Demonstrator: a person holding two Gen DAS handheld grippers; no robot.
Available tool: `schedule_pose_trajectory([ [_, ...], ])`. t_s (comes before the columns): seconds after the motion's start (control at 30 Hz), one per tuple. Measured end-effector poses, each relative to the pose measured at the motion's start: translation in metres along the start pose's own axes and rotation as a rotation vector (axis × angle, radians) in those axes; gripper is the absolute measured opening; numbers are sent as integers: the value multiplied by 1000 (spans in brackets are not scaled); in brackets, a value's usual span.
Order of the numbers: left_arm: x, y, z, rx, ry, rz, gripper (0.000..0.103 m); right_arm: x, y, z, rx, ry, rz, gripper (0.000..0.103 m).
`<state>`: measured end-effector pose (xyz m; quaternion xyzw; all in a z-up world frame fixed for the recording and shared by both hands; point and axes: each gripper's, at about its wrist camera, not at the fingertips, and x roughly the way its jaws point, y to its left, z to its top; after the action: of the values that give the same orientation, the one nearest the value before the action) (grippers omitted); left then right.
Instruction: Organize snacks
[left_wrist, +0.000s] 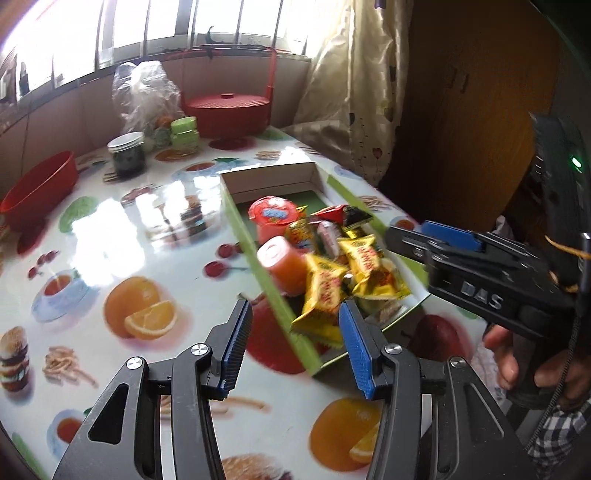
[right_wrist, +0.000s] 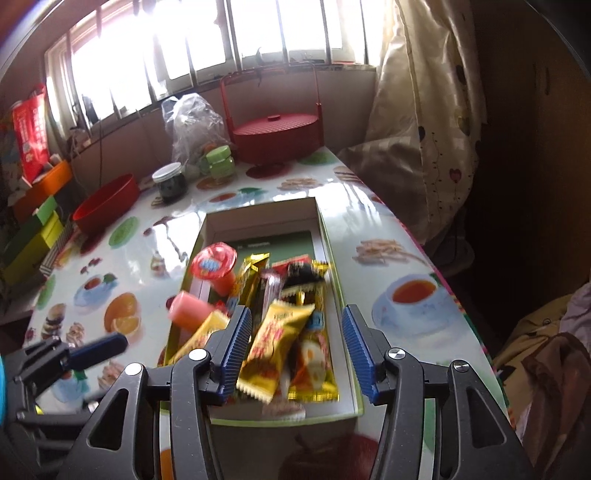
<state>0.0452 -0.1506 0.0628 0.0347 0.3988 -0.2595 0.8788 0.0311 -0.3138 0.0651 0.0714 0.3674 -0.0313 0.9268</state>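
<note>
Your left claw (left_wrist: 295, 314) and right claw (right_wrist: 293, 319), both spread and empty, hover over the green-rimmed cardboard box (right_wrist: 334, 284) of yellow-wrapped snack packets (right_wrist: 273, 347) on the fruit-printed worktop (left_wrist: 140, 229).

Table (right_wrist: 369, 229): white, glossy, printed with oranges, teacups and burgers. Box (right_wrist: 334, 273): green rim, white walls. Wrappers (right_wrist: 275, 341): yellow with red print (one black). Jelly cups (right_wrist: 214, 264): red-lidded, orange. Bowl (right_wrist: 107, 206) and lidded basket (right_wrist: 277, 133): red.
</note>
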Motion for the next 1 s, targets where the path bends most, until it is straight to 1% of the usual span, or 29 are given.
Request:
schedule_pose_trajectory([
  [0.07, -1, 6, -7, 0, 10, 30, 50, -6, 5, -9, -15, -3, -9, 53],
  [0.17, 1, 17, -18, -22, 36, 33, 50, -11, 7, -20, -3, 9, -1, 55],
  [0.27, 6, 23, -32, -21, 61, 37, 51, -14, 10, -33, 9, 22, -7, 56],
  [0.33, 13, 29, -43, -30, 101, 53, 51, -13, 13, -42, 0, 39, -23, 57],
  [0.4, 18, 32, -51, -38, 125, 54, 51, -11, 16, -51, 0, 61, -30, 57],
  [0.5, 16, 31, -53, -33, 115, 56, 51, -8, 20, -65, 7, 90, -28, 57],
  [0.63, 14, 34, -55, -45, 110, 73, 51, -2, 31, -81, -2, 126, -1, 57],
  [0.77, 14, 33, -55, -41, 107, 83, 51, 4, 38, -89, -18, 149, -3, 59],
  [0.83, 15, 32, -56, -39, 104, 86, 54, 3, 42, -90, -30, 142, -7, 60],
  [0.87, 15, 32, -56, -40, 103, 79, 59, 3, 43, -91, -33, 140, -6, 60],
  [0.9, 15, 31, -57, -41, 101, 75, 60, 3, 44, -91, -37, 140, -10, 61],
  [1.0, 16, 27, -58, -36, 98, 100, 60, 4, 47, -93, -50, 135, -18, 63],
])
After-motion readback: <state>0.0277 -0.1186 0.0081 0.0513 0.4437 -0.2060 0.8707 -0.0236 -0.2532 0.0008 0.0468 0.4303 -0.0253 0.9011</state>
